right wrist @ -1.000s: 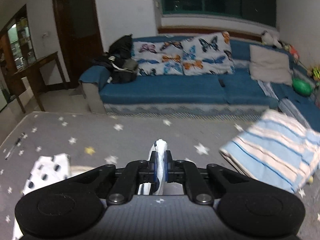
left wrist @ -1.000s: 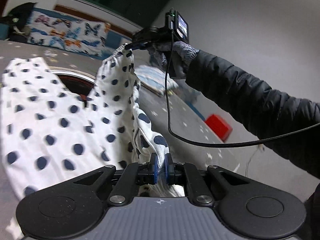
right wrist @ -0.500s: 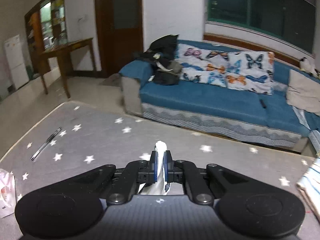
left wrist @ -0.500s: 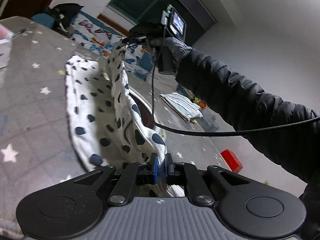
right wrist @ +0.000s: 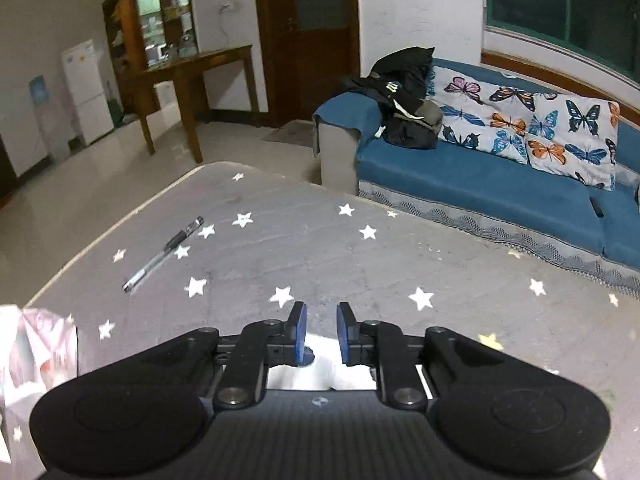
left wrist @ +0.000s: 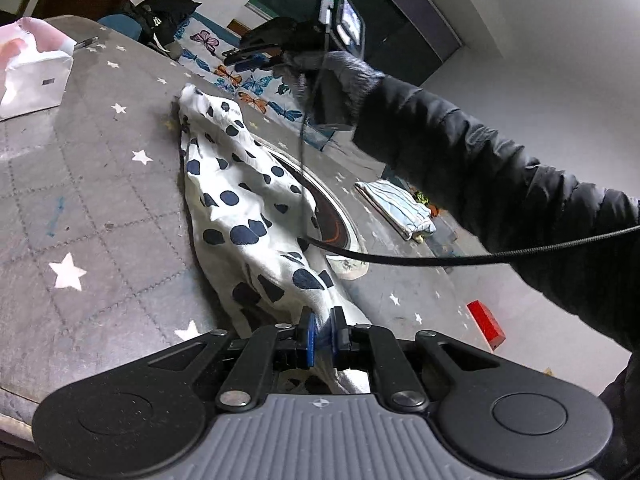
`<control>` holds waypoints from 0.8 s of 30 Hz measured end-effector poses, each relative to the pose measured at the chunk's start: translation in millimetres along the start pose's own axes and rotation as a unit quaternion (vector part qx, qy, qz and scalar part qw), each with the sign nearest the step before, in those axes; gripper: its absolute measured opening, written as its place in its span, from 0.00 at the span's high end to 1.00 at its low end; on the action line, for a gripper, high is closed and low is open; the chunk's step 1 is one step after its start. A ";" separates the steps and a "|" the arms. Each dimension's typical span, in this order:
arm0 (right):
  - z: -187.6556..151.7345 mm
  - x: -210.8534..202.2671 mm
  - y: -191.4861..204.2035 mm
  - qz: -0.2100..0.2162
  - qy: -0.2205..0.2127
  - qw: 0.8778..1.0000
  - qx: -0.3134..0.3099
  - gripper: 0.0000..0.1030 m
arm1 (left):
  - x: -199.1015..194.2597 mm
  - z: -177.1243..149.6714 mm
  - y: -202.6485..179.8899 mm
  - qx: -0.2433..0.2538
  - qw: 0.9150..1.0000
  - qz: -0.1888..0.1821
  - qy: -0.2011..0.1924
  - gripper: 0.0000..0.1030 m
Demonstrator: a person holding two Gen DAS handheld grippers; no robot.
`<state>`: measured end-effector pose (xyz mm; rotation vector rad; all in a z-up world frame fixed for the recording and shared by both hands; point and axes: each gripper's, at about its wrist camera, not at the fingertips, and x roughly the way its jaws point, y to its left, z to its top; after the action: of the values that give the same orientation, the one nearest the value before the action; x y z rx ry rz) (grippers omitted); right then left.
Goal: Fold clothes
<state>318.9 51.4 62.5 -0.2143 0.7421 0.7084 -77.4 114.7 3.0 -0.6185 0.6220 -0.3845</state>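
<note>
1. Since the earlier frames the right gripper (right wrist: 321, 334) has let go of the polka-dot garment (left wrist: 248, 216): its blue fingers (right wrist: 299, 332), then pinched on white cloth, now stand apart with nothing between them, and the raised end of the garment has dropped onto the surface (left wrist: 100, 184).
2. Left wrist view: the left gripper (left wrist: 321, 336) has its fingers (left wrist: 306, 336) closed on a bunched fold of the garment at its near end. From there the white cloth with dark blue dots lies stretched across the grey star-printed surface toward the far edge, partly draped over a round rimmed object (left wrist: 336, 224).
3. Same view: the right gripper (left wrist: 256, 62) hovers above the garment's far end, apart from it, fingers parted, with a black cable (left wrist: 440, 258) trailing from it. A tissue pack (left wrist: 32, 76) sits near the surface's far left corner, a folded striped cloth (left wrist: 396, 208) toward the right edge, and a red block (left wrist: 486, 326) nearer the right.
4. Right wrist view: a patch of white cloth (right wrist: 320, 368) shows under the open fingers. A pen (right wrist: 164, 254) lies near the surface's left edge, and a blue sofa (right wrist: 500, 188) stands beyond the far edge.
</note>
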 end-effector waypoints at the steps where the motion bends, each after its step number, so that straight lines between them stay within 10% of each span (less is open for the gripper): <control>1: 0.7 -3.8 -5.0 -0.005 0.004 1.000 -0.007 0.85 | 0.0 0.0 -0.7 0.003 1.000 0.001 0.002 0.91; 8: -17.4 -6.7 -48.8 -0.039 0.046 0.998 -0.024 0.85 | 0.3 2.2 0.4 0.017 1.000 0.004 0.004 0.89; 24: -52.3 40.2 -67.9 0.037 0.033 0.998 -0.033 0.75 | 18.8 9.7 3.4 0.019 0.999 0.018 0.036 0.89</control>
<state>356.0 -0.7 -7.2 -0.2734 0.7925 0.7994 -56.6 111.8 -0.8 -0.5575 0.6920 -0.3859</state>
